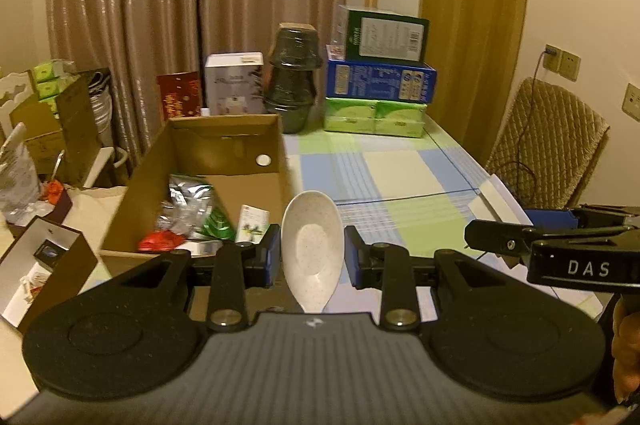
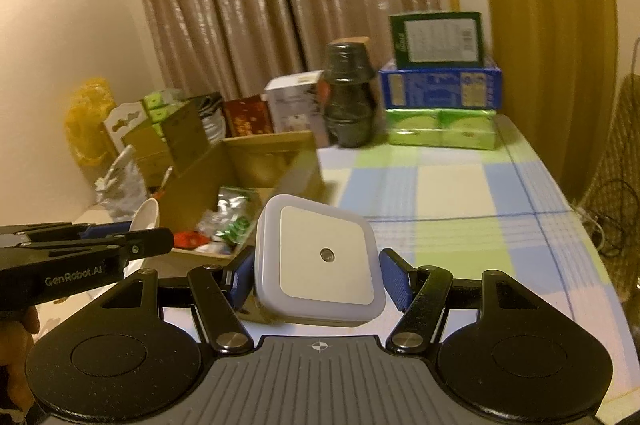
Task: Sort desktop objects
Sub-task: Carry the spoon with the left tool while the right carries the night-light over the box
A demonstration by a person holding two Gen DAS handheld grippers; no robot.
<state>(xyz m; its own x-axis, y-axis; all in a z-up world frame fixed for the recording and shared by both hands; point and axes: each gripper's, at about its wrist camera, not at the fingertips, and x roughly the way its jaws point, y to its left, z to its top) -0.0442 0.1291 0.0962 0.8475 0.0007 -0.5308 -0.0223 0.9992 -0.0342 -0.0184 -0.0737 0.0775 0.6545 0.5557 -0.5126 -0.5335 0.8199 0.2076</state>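
A white speckled ceramic spoon (image 1: 311, 245) sits bowl-up between the blue pads (image 1: 269, 253) of my left gripper (image 1: 312, 252), which is shut on it, beside the near right corner of an open cardboard box (image 1: 224, 145). My right gripper (image 2: 318, 275) is shut on a white square night light (image 2: 322, 259) with a small round sensor, held above the table near the box (image 2: 276, 161). Each gripper shows in the other's view: the right gripper (image 1: 504, 241) at the right edge, the left gripper (image 2: 120, 245) at the left with the spoon (image 2: 145, 217).
The box holds foil packets (image 1: 188, 197), a red wrapper (image 1: 160, 239) and a small carton (image 1: 252, 225). Stacked dark bowls (image 1: 294, 81), a green box on a blue box (image 1: 380, 77) and green tissue packs (image 1: 374, 117) stand at the far edge of the checked tablecloth (image 1: 400, 177). A chair (image 1: 548, 149) is at right.
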